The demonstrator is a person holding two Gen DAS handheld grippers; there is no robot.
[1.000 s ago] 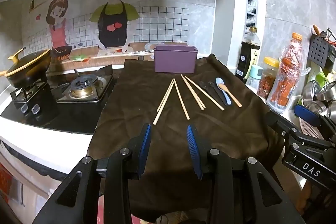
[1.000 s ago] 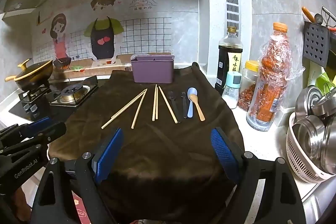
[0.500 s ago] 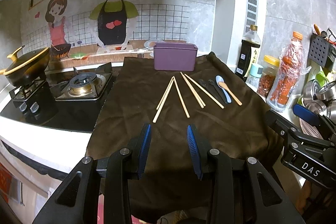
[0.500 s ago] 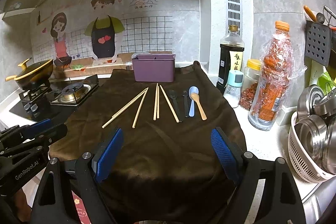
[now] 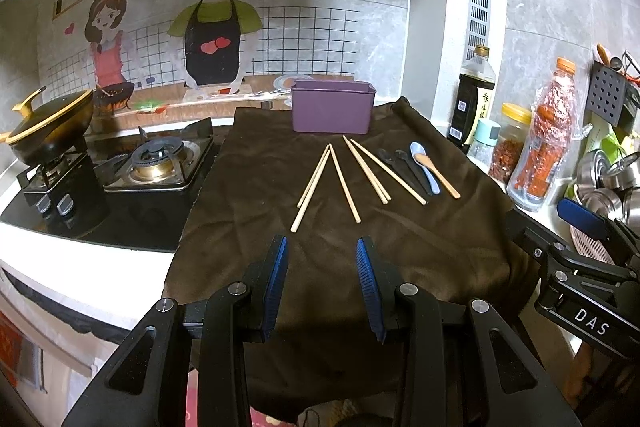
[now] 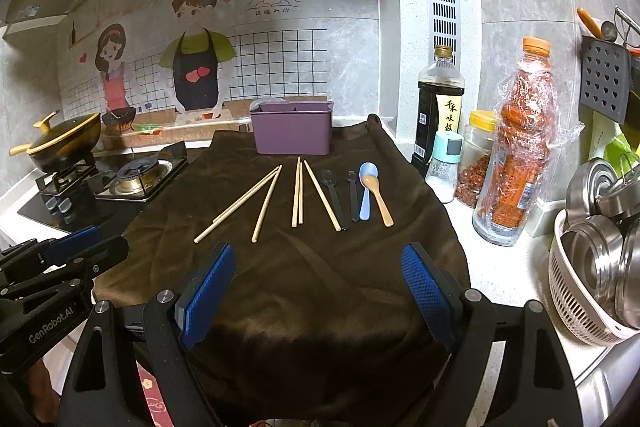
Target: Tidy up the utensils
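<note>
Several wooden chopsticks (image 5: 344,183) (image 6: 296,193) lie on a brown cloth (image 5: 256,187) (image 6: 320,267). To their right lie two black spoons (image 5: 404,167) (image 6: 334,189), a light blue spoon (image 5: 424,163) (image 6: 366,191) and a wooden spoon (image 5: 438,171) (image 6: 378,199). A purple utensil box (image 5: 332,111) (image 6: 292,133) stands at the cloth's far edge. My left gripper (image 5: 322,259) is open and empty above the cloth's near part. My right gripper (image 6: 316,271) is wide open and empty, near the cloth's front.
A gas stove (image 5: 156,163) and a black pot with gold trim (image 5: 48,127) are on the left. A soy sauce bottle (image 6: 438,111), jars and a wrapped orange-capped bottle (image 6: 516,147) stand right. A white basket of steel bowls (image 6: 592,267) is at far right.
Both grippers have shifted very slightly; the scene sits a little lower in the views. Nothing on the cloth has moved.
</note>
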